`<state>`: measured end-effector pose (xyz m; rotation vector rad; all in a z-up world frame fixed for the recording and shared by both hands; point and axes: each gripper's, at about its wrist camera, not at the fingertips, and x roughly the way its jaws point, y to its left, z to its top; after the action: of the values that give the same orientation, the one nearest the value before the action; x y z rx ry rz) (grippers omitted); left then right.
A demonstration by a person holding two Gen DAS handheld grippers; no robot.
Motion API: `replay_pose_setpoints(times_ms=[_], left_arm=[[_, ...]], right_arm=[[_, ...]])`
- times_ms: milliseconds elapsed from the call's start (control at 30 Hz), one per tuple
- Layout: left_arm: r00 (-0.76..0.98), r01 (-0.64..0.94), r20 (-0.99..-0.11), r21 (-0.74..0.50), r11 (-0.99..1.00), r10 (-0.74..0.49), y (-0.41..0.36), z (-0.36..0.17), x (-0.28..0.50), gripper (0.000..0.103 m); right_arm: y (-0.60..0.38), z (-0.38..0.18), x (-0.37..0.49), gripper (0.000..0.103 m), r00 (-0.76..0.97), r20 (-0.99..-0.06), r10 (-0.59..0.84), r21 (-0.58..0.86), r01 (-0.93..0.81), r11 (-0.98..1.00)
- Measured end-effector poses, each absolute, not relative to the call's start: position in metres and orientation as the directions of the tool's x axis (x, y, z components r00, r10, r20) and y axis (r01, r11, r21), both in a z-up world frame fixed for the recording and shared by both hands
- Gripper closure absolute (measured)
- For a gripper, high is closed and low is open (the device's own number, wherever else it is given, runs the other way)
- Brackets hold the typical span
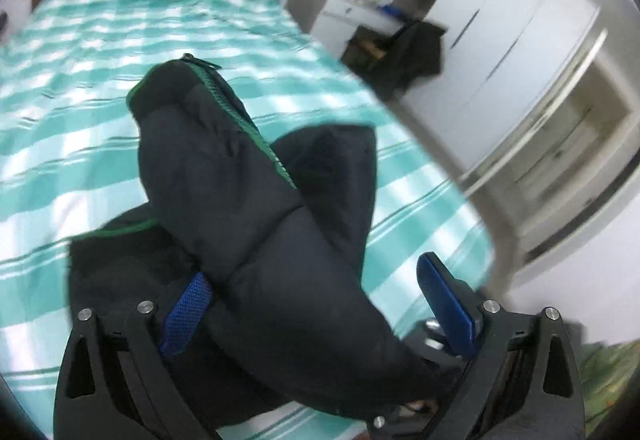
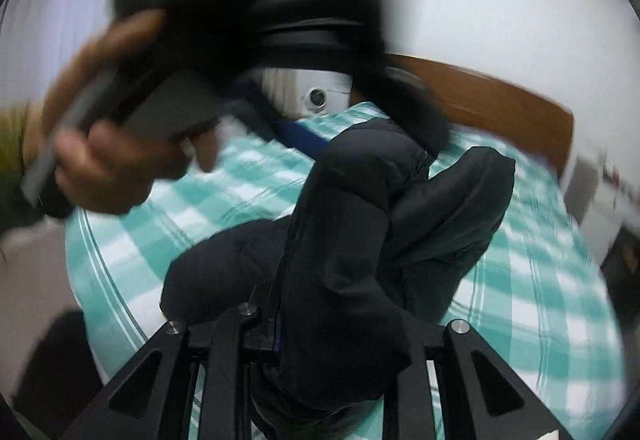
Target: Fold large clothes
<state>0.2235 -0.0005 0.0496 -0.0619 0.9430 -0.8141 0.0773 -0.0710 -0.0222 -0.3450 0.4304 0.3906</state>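
Right gripper [image 2: 320,332] clamped on dark jacket [image 2: 360,240], lifting it off bed [image 2: 560,300] to spread. Left gripper [image 1: 320,304] wide open (jacket draped between fingers, unpinched).

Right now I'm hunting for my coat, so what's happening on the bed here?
A person is working a dark padded jacket over the checked bed with two hand-held tools. The right tool is shut on a fold of the jacket. The left tool stands open with jacket bulk lying between its blue pads, not pressed. The jacket is still bunched, not folded.
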Motion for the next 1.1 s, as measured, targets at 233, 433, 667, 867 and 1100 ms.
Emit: replay_pose_setpoints(times_ms=[233, 433, 667, 867, 1100], left_arm=[[0.435, 0.54, -0.824, -0.084, 0.838, -0.363, -0.018, 0.023, 0.218, 0.009], [0.43, 0.432, -0.844, -0.119, 0.894, -0.32, -0.004, -0.004, 0.245, 0.059], [0.412, 0.302, -0.851, -0.208, 0.93, -0.324, 0.089, -0.047, 0.27, 0.054], [0.423, 0.238, -0.822, -0.305, 0.922, -0.381, 0.13, -0.072, 0.27, 0.052], [0.405, 0.213, -0.823, -0.338, 0.917, -0.398, 0.142, -0.1, 0.275, 0.044]], right_arm=[[-0.017, -0.055, 0.069, 0.079, 0.863, -0.436, 0.256, -0.494, -0.467, 0.734], [-0.042, -0.045, 0.075, 0.058, 0.806, -0.492, 0.329, -0.352, -0.53, 0.771], [-0.139, -0.006, 0.096, 0.043, 0.733, -0.471, 0.491, 0.1, -0.509, 0.855], [-0.104, -0.017, 0.138, 0.072, 0.665, -0.529, 0.528, 0.128, -0.552, 0.824], [-0.011, -0.106, 0.168, 0.074, 0.537, -0.655, 0.532, 0.132, -0.611, 0.78]])
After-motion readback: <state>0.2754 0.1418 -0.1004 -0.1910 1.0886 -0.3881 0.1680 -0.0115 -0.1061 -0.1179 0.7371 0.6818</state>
